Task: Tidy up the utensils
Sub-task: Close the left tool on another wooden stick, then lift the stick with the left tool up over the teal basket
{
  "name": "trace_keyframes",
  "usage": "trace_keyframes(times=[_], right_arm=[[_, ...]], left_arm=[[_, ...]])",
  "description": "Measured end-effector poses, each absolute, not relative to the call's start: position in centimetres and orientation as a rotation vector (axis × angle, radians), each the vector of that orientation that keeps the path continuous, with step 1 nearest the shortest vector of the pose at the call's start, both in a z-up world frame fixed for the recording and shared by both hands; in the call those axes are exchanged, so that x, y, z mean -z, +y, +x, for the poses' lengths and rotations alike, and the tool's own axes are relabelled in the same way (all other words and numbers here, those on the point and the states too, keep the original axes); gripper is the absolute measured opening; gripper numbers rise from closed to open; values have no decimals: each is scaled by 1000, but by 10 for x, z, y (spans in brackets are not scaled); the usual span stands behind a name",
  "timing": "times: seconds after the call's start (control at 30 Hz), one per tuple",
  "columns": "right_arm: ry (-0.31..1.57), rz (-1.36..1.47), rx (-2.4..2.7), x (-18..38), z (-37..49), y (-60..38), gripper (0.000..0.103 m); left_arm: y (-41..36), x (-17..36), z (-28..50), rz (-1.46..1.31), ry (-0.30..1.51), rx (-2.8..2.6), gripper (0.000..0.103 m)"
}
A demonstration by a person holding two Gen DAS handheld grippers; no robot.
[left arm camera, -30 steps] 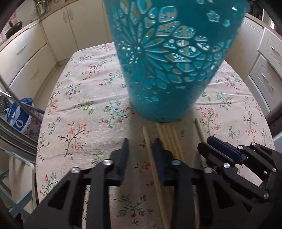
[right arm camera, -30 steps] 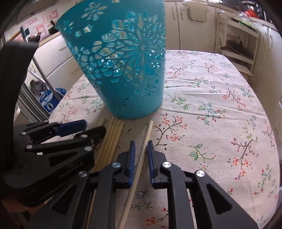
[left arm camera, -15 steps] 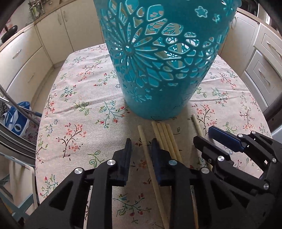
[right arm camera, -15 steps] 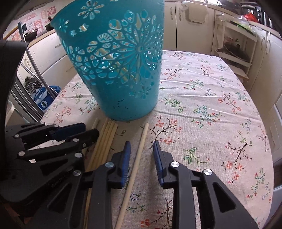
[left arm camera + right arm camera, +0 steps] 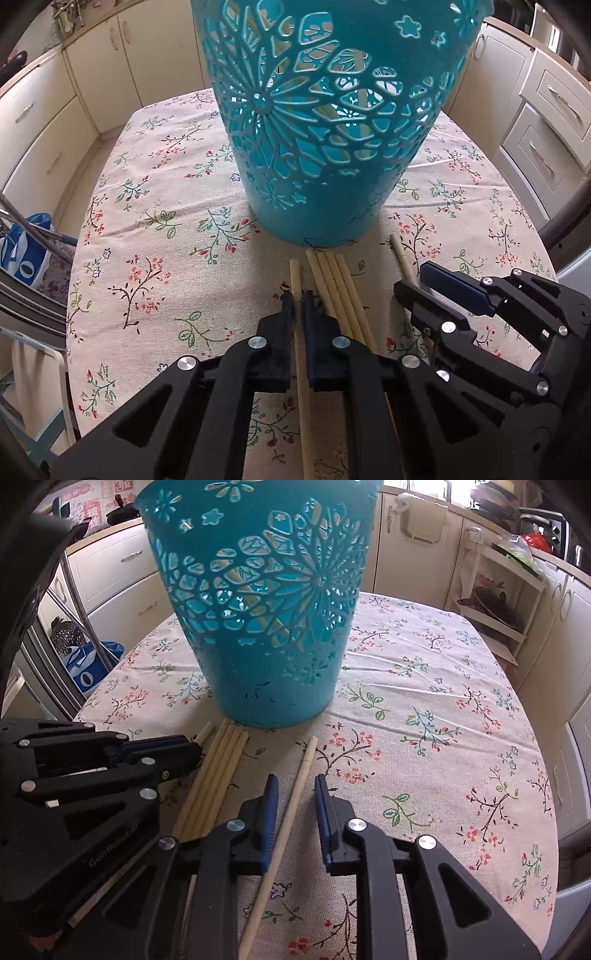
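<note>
- Black and blue-padded, your left gripper sits low over the tablecloth with its jaws pinched in on a single chopstick, which runs between the pads and on under the gripper body.
- That left chopstick lies apart from the others; its far tip points toward the basket and stops just short of the base.
- Your right gripper is spread, with a clear gap on each side of a second lone chopstick; its near stretch lies just beside the left pad, but you cannot tell from this angle whether it touches, and the right pad stands clear of it.
- Between your two grippers, a bundle of four chopsticks lies side by side, touching one another, with the far ends almost at the foot of the basket.
- In the right wrist view the same bundle sits just left of the open gripper, and your left gripper lies beyond it.
- The teal cut-out basket stands upright on the flowered cloth just past all the chopstick tips; pale sticks show through its openings.
- Cream kitchen cabinets line the room behind the table.
</note>
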State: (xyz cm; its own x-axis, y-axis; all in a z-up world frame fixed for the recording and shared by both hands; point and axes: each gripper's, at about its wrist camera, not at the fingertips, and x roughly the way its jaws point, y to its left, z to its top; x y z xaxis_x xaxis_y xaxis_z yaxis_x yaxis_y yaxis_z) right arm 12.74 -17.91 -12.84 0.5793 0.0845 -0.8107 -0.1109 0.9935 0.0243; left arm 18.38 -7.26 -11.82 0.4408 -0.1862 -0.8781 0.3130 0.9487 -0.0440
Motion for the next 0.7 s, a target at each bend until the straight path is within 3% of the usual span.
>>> trace_keyframes(times=[0.13, 0.23, 0.33, 0.4, 0.47, 0.7], right_arm=[[949, -16, -116, 128, 128, -183, 17], [948, -21, -120, 129, 129, -184, 26], [945, -52, -120, 129, 129, -179, 26], [948, -38, -129, 129, 130, -180, 22], [948, -27, -124, 129, 130, -183, 11], [952, 85, -150, 130, 131, -201, 8]], left_arm=[[-67, 119, 188, 118, 1090, 308, 6], [-69, 120, 188, 127, 1089, 303, 6], [-71, 120, 189, 143, 1075, 296, 6], [-71, 120, 189, 143, 1071, 298, 6], [-71, 119, 188, 137, 1073, 304, 5], [-53, 82, 172, 13, 986, 370, 5]])
